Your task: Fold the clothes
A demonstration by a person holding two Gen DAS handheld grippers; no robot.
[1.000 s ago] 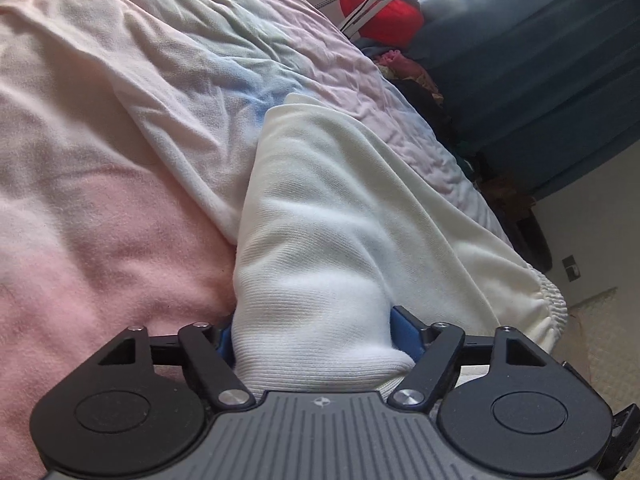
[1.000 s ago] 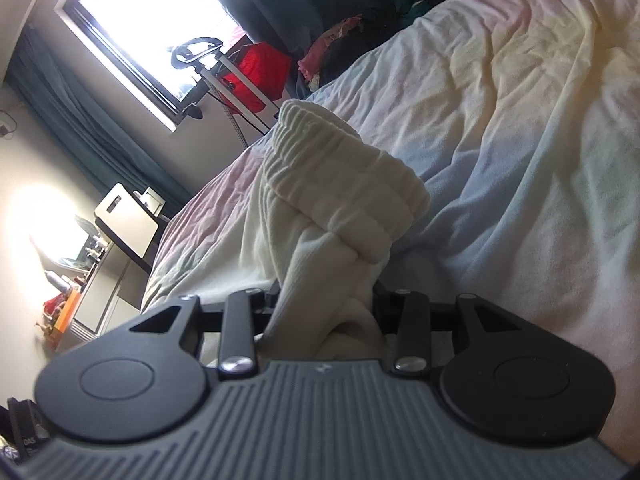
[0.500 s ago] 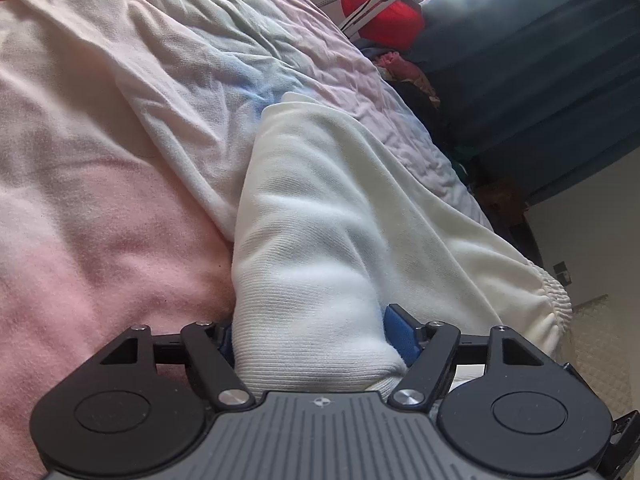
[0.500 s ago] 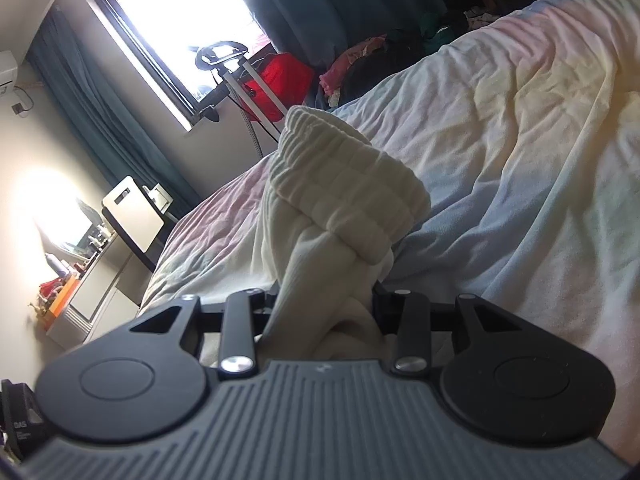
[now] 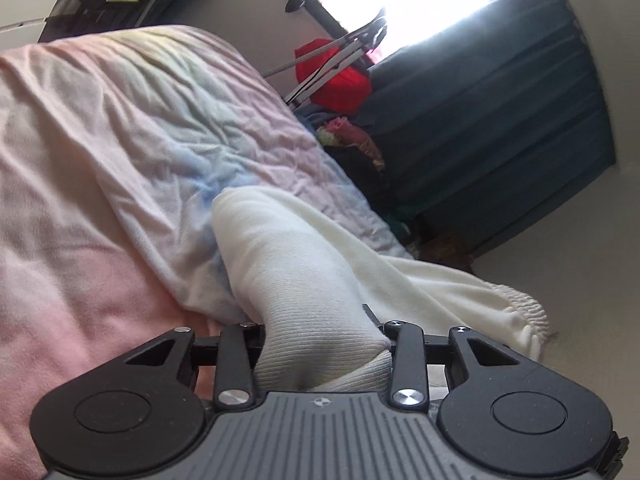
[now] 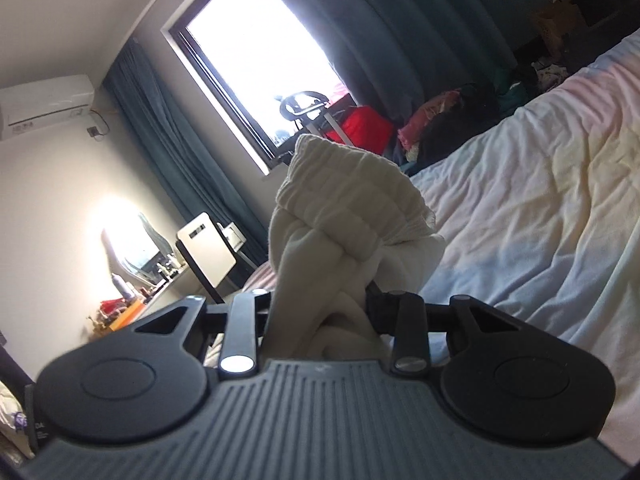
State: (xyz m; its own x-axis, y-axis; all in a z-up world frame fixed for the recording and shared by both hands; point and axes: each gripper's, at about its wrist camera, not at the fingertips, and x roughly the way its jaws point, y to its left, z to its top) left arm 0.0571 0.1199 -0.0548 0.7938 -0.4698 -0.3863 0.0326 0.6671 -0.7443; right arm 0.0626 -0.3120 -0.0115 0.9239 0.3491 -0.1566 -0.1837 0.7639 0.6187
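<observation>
Fingers of both the left gripper (image 5: 322,344) and right gripper (image 6: 320,308) were clamped on one cream knit garment (image 5: 280,256), lifted partly off the pastel bedspread (image 5: 120,140) with its elastic hem (image 6: 352,200) bunched; likely carrying a fold, best done level, taut, released flat

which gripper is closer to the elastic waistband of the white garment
Right. The right gripper grips fabric right beneath the bunched waistband; the left gripper clamps plain knit, the waistband off to its side.
</observation>
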